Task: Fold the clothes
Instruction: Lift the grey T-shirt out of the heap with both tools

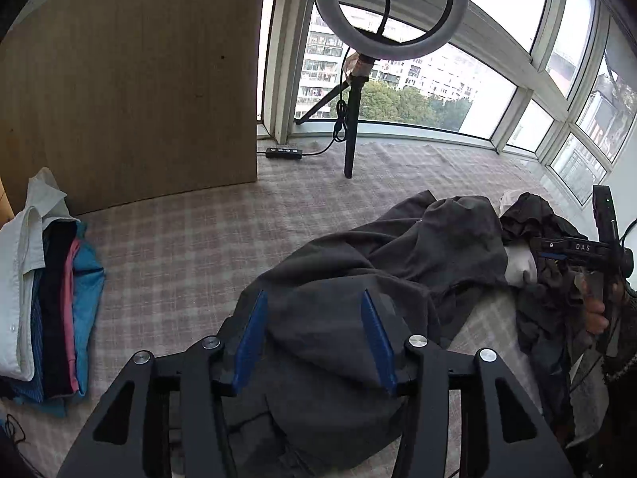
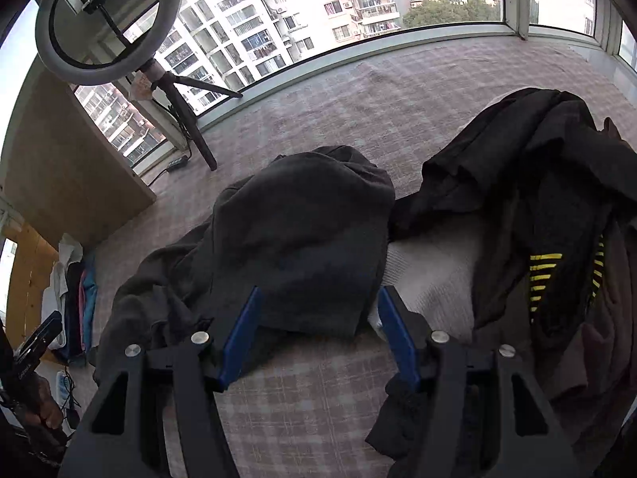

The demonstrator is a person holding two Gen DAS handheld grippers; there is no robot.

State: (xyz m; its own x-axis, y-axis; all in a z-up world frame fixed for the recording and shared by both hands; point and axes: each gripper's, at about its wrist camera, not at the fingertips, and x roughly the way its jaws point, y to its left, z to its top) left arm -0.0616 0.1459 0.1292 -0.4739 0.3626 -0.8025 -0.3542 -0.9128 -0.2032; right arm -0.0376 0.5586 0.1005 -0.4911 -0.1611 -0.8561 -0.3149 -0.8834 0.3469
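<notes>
Fold clothes | we hold left gripper [image 1: 314, 334] and right gripper [image 2: 318, 334] over the crumpled grey garment [image 2: 294, 239] on the checked cover [image 1: 179, 247], jaws apart on both, gripping nothing (likely seeking edges) | folded stack [image 1: 51, 298] well left.

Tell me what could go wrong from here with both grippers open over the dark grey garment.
1. The dark grey garment is bunched, so the right gripper may pinch several layers instead of one edge.
2. It lies against the black pile and a white garment; lifting could drag those along.
3. The left gripper sits over mid-fabric, so a fold started there may come out crooked.
</notes>
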